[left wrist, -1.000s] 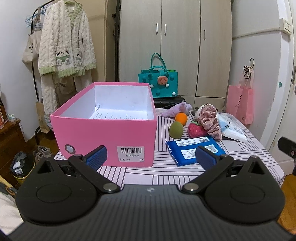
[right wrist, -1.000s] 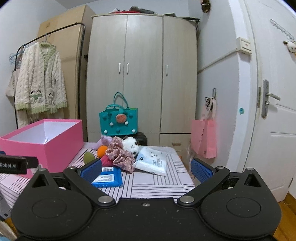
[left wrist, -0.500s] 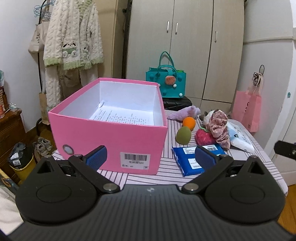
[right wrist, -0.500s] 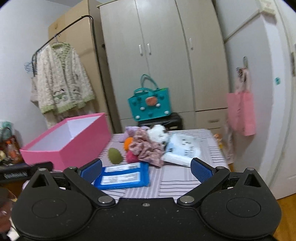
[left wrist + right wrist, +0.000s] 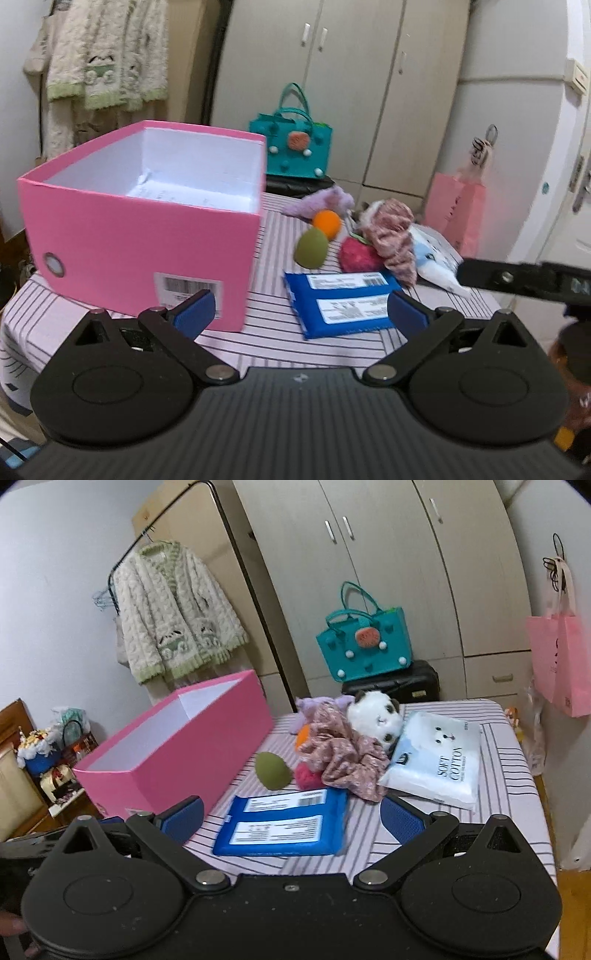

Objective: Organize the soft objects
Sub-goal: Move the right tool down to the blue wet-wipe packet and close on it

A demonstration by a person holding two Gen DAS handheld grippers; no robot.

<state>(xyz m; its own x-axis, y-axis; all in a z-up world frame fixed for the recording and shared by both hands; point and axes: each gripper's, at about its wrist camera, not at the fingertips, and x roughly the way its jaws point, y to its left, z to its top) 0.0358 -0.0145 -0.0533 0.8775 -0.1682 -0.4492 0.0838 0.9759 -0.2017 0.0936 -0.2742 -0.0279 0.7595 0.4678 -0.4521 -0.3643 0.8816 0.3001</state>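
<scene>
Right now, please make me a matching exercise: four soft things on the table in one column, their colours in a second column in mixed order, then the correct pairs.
Things:
1. egg-shaped sponge
2. flat wipes pack
3. small ball
4. panda plush

Colours:
A. orange
B. white and black
C. olive green
D. blue with white labels

Pairs: 1-C, 2-D, 3-A, 4-B

Left wrist camera looks along its blue fingers (image 5: 192, 312) at the pink box (image 5: 140, 236) at 11 o'clock; right wrist camera sits nearer — both share the blue packet (image 5: 284, 825).
</scene>
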